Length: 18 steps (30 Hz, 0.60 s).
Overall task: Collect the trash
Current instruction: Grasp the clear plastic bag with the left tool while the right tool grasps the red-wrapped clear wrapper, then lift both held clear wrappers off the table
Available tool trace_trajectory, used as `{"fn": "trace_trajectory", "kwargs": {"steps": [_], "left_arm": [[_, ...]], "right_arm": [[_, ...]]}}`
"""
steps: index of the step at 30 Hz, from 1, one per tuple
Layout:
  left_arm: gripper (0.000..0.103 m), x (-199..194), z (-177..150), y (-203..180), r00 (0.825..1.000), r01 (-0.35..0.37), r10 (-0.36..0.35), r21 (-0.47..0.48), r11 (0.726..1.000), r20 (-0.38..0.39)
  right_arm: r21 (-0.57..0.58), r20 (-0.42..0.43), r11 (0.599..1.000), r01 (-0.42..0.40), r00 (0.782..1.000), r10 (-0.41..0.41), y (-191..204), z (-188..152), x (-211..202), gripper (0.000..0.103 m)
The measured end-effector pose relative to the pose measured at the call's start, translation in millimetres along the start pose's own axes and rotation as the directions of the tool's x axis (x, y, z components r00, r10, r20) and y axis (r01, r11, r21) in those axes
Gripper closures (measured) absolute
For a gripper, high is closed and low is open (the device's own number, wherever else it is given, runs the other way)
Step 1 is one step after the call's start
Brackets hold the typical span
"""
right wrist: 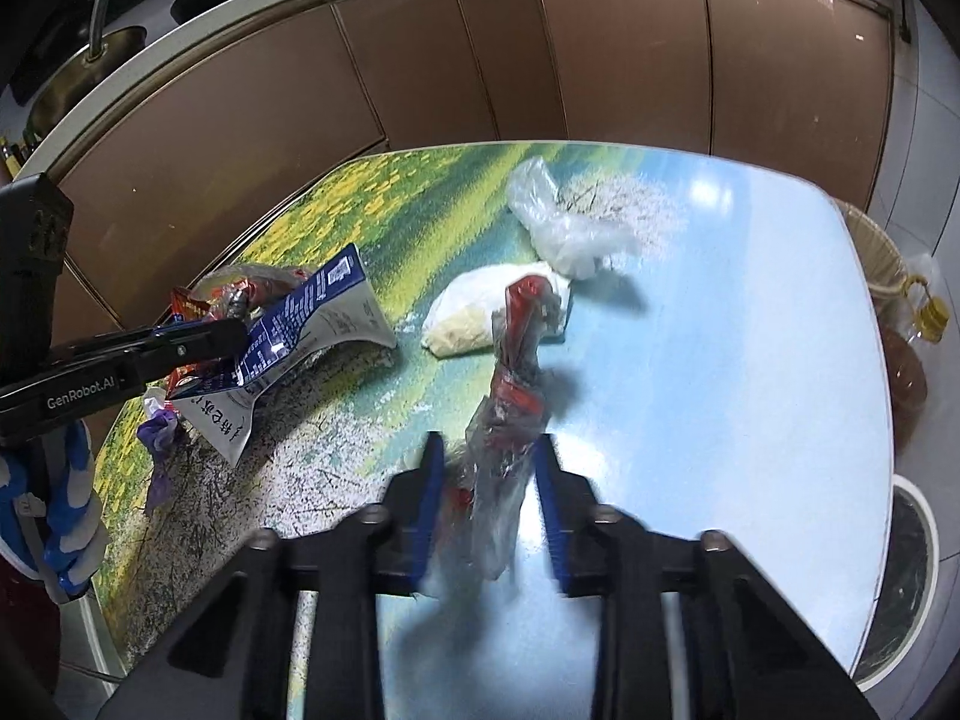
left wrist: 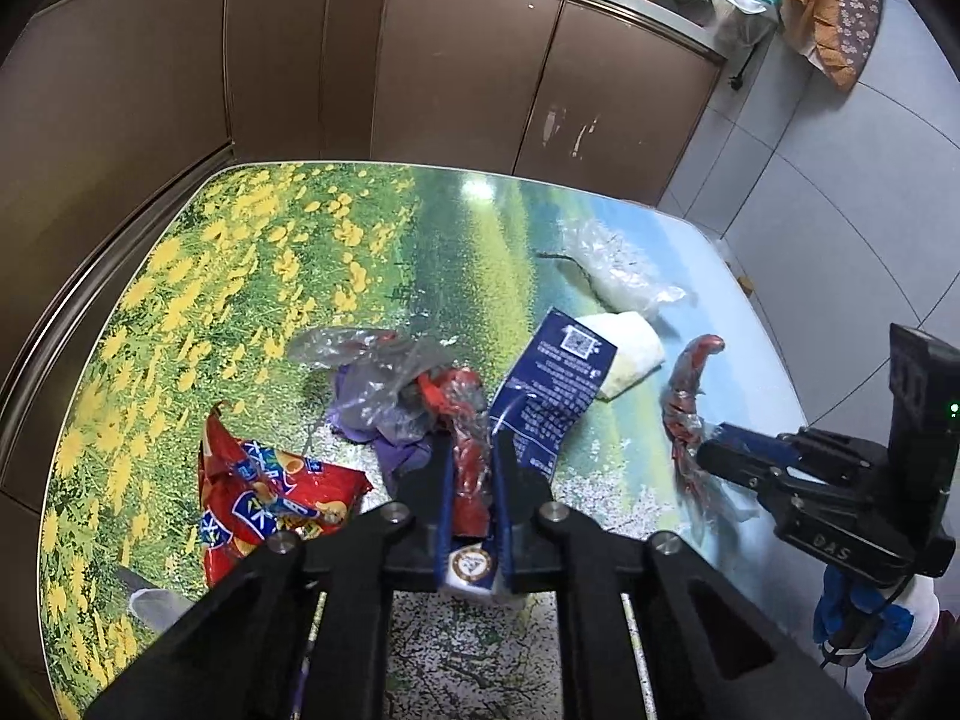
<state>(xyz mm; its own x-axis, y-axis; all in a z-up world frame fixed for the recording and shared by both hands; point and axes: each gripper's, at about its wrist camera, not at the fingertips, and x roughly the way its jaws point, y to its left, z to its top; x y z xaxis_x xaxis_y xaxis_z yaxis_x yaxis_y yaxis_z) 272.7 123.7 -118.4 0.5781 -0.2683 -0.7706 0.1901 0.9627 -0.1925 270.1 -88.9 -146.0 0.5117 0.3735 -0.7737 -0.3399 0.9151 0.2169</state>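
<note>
Trash first: my left gripper (left wrist: 474, 468) is clamped narrow on a bundle, a red-and-clear wrapper (left wrist: 465, 456) plus the dark blue milk carton (left wrist: 555, 384), w/ the carton's base wedged between the jaws. My right gripper (right wrist: 489, 504) has its fingers (right wrist: 431, 492) fairly wide either side of a red-and-clear plastic twist (right wrist: 510, 396); the frame is blurred there, so I can't tell whether the pads actually bite it.

Still loose on the table (right wrist: 750, 312): red snack bag (left wrist: 270, 492) just beside the left gripper, purple-and-clear bag wad (left wrist: 384, 396) touching the held wrapper, white packet (right wrist: 480, 312) and clear crumpled bag (right wrist: 558, 228) further out.

Risks, as I judge them:
- left bundle is 2 items in 1 pinch; thin film could slide out when I lift, or the carton could pivot & drop
- purple wad may drag along, since it's tangled against the wrapper
- right twist is limp & slippery; closing off-centre would squeeze it out sideways
- grippers are near each other, so crossing paths could knock something off the edge

Surface: glossy printed top, flower meadow & sky scene, w/ glare spots, prob slick. Room: kitchen, brown cabinets (left wrist: 468, 72) behind, grey tiled floor, a wicker bin (right wrist: 882, 264) and an oil bottle (right wrist: 906, 354) just past the table's right edge.
</note>
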Motion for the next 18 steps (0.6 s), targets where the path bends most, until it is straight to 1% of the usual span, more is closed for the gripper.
{"fn": "trace_trajectory", "kwargs": {"steps": [3, 5, 12, 18], "left_arm": [[0.093, -8.7, -1.5, -2.1, 1.0, 0.011, -0.011, -0.004, 1.0, 0.013], [0.093, -17.6, -3.4, -5.0, 1.0, 0.015, -0.015, -0.003, 1.0, 0.025], [0.093, -46.2, -9.7, -14.5, 0.997, 0.025, -0.025, 0.01, 1.0, 0.067], [0.093, -75.4, -21.4, -21.6, 0.994, 0.026, -0.028, 0.014, 1.0, 0.107]], "right_arm": [[0.002, -0.008, 1.0, -0.004, 1.0, 0.004, -1.5, -3.1, -1.9, 0.092], [-0.005, -0.006, 1.0, -0.006, 1.0, 0.006, -0.1, -4.5, -5.1, 0.095], [-0.023, 0.038, 1.0, -0.011, 0.999, 0.012, 9.1, -11.2, -33.3, 0.098], [-0.029, 0.068, 1.0, -0.006, 0.998, 0.008, 17.7, -17.5, -58.9, 0.098]]}}
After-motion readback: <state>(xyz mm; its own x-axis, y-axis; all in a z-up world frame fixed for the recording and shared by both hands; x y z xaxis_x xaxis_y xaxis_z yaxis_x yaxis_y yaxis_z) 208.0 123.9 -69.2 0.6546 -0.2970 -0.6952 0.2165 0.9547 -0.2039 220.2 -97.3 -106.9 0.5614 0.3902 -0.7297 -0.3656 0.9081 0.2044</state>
